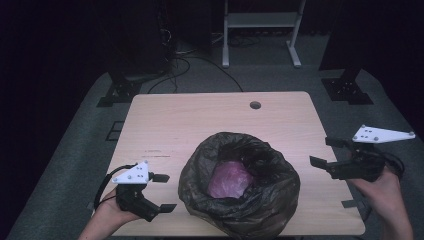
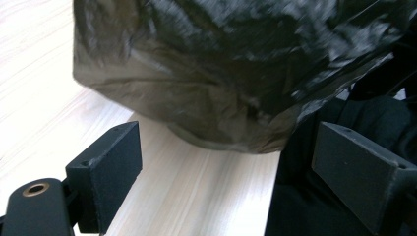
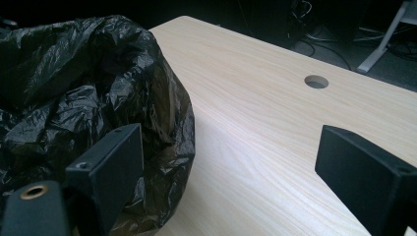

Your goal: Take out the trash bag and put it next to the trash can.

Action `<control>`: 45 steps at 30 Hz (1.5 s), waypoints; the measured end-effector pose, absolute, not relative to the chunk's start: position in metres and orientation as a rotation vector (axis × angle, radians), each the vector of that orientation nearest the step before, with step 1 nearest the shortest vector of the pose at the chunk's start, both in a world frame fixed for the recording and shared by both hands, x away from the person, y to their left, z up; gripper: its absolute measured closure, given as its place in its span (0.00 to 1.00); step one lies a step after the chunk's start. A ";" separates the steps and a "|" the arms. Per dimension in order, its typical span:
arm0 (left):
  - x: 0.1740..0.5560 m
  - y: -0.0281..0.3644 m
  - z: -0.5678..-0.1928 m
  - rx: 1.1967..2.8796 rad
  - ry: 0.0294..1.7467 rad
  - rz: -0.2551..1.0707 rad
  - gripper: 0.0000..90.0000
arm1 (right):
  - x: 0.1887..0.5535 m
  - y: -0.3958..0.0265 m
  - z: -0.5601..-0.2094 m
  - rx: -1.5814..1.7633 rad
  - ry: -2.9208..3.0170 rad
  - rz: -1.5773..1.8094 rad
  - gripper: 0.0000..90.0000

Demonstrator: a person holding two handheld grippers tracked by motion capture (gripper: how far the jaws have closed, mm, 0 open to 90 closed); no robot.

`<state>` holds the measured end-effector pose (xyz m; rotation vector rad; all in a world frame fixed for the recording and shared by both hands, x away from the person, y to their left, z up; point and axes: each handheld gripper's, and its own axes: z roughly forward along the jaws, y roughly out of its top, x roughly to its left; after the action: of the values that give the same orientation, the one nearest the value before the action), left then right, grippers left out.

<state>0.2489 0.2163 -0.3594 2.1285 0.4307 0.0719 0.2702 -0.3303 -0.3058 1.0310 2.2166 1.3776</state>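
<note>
While the crumpled black plastic bag (image 1: 239,184) sits between both wide-open, empty grippers, the left gripper (image 1: 161,192) lies nearer, perhaps just short of its side.

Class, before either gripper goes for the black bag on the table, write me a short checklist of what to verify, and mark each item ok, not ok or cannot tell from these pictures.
1. Left gripper open, nothing between its jaws: ok.
2. Right gripper open, nothing between its jaws: ok.
3. Black bag sits on the table, mouth open upward: ok.
4. Pink thing is inside the bag: ok; what it is: cannot tell.
5. Both grippers are apart from the bag, one on each side: ok.
6. Bag fully on the table at the near edge: cannot tell; it sits very close to that edge.
</note>
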 end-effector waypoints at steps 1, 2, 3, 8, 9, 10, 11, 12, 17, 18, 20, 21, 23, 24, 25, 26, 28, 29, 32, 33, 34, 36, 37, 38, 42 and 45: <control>0.249 0.215 -0.359 2.128 0.422 0.068 0.13 | 0.270 -0.331 -0.306 1.032 2.215 1.378 0.11; 0.249 0.215 -0.359 2.128 0.422 0.068 0.14 | 0.270 -0.331 -0.306 1.032 2.215 1.378 0.11; 0.249 0.213 -0.358 2.126 0.416 0.063 0.15 | 0.269 -0.331 -0.305 1.030 2.212 1.383 0.11; 0.253 0.211 -0.357 2.108 0.396 0.046 0.24 | 0.269 -0.331 -0.305 1.036 2.211 1.382 0.11; 0.254 0.210 -0.357 2.107 0.386 0.039 0.24 | 0.269 -0.331 -0.305 1.036 2.211 1.382 0.11; 0.254 0.208 -0.357 2.110 0.379 0.030 0.24 | 0.269 -0.331 -0.305 1.035 2.211 1.380 0.11; 0.255 0.207 -0.358 2.118 0.355 0.023 0.30 | 0.269 -0.331 -0.306 1.034 2.211 1.382 0.11; 0.256 0.207 -0.358 2.116 0.350 0.011 0.34 | 0.269 -0.330 -0.305 1.033 2.212 1.380 0.11; 0.258 0.208 -0.361 2.101 0.314 -0.001 0.69 | 0.268 -0.330 -0.305 1.027 2.218 1.375 0.11; 0.259 0.209 -0.361 2.098 0.317 -0.005 0.77 | 0.268 -0.330 -0.305 1.026 2.218 1.375 0.11; 0.260 0.210 -0.361 2.088 0.314 -0.013 0.92 | 0.268 -0.330 -0.305 1.024 2.216 1.379 0.11; 0.261 0.211 -0.360 2.086 0.321 -0.018 0.98 | 0.268 -0.330 -0.305 1.025 2.215 1.380 0.11; 0.261 0.211 -0.360 2.078 0.326 -0.024 1.00 | 0.268 -0.330 -0.305 1.028 2.214 1.379 0.11; 0.262 0.211 -0.359 2.072 0.326 -0.030 1.00 | 0.268 -0.330 -0.305 1.028 2.214 1.379 0.11; 0.262 0.213 -0.357 2.072 0.324 -0.025 1.00 | 0.268 -0.330 -0.305 1.028 2.214 1.380 0.11; 0.262 0.215 -0.355 2.063 0.323 -0.023 0.99 | 0.268 -0.330 -0.305 1.028 2.214 1.380 0.11; 0.263 0.218 -0.349 2.048 0.318 -0.011 0.99 | 0.268 -0.330 -0.305 1.029 2.213 1.379 0.11; 0.263 0.218 -0.349 2.048 0.318 -0.011 1.00 | 0.268 -0.330 -0.305 1.029 2.213 1.379 0.11; 0.262 0.219 -0.339 2.030 0.300 0.015 0.99 | 0.268 -0.329 -0.306 1.029 2.218 1.373 0.11; 0.262 0.219 -0.339 2.030 0.300 0.015 0.99 | 0.268 -0.329 -0.306 1.029 2.218 1.373 0.11; 0.263 0.219 -0.337 2.024 0.297 0.017 0.99 | 0.268 -0.329 -0.306 1.031 2.218 1.373 0.11; 0.264 0.218 -0.332 2.012 0.291 0.029 0.99 | 0.269 -0.328 -0.307 1.030 2.221 1.368 0.11; 0.266 0.216 -0.327 2.007 0.278 0.035 0.99 | 0.269 -0.328 -0.307 1.031 2.222 1.369 0.11; 0.266 0.216 -0.327 2.007 0.278 0.035 0.99 | 0.269 -0.328 -0.307 1.031 2.222 1.369 0.11; 0.269 0.208 -0.314 1.984 0.250 0.054 0.99 | 0.269 -0.328 -0.306 1.031 2.217 1.371 0.11; 0.272 0.202 -0.304 1.971 0.224 0.056 0.99 | 0.269 -0.329 -0.306 1.033 2.211 1.375 0.11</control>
<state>0.2716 0.2018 -0.3042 1.9707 0.2237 0.0560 0.2691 -0.3289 -0.3059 1.0326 2.2107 1.3755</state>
